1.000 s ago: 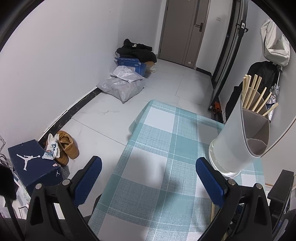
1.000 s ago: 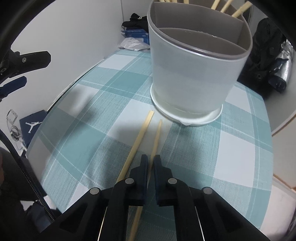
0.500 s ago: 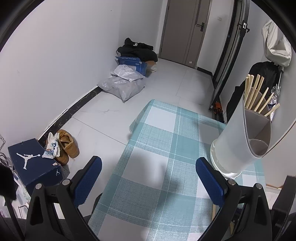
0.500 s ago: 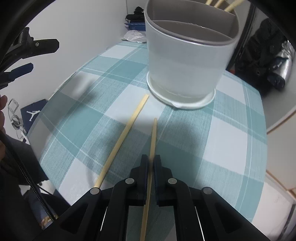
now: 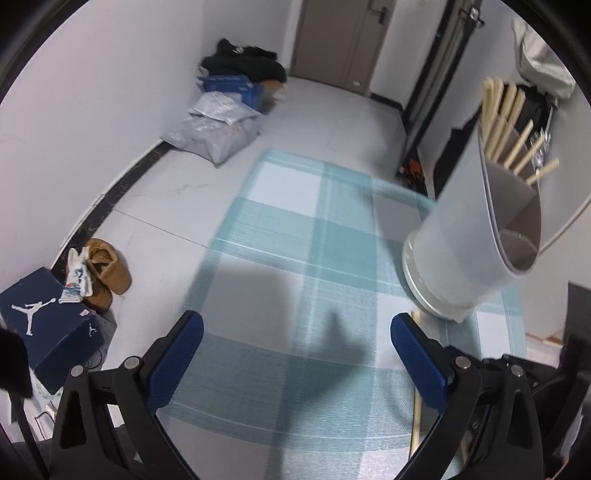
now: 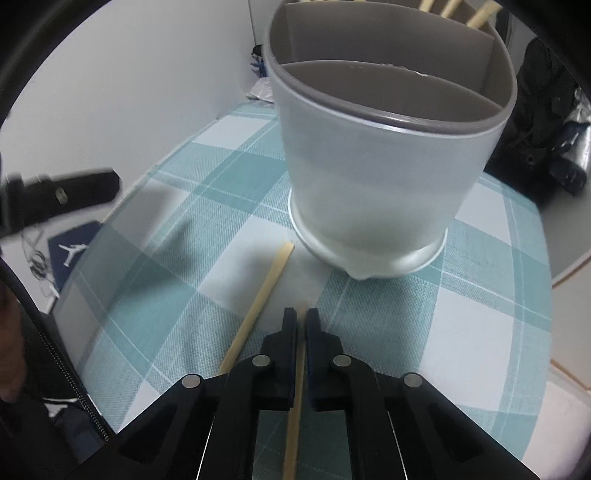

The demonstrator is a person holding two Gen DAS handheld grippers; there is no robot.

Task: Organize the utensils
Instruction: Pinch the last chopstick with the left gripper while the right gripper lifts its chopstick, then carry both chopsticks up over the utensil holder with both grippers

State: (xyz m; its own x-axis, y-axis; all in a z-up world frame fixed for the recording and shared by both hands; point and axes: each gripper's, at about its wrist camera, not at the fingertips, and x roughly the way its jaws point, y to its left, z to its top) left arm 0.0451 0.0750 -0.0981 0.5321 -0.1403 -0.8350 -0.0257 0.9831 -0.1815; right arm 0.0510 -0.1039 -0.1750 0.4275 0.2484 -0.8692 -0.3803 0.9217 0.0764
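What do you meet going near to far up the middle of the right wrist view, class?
Right gripper, shut on a chopstick → loose chopstick → white utensil holder → chopsticks standing in its far compartment.

Blue shoebox on floor at lower left. Tan boots just beside the shoebox, white cloth lying over its top edge. Grey plastic bags well beyond the shoebox along wall; blue box, black clothes behind them. Door farthest back.
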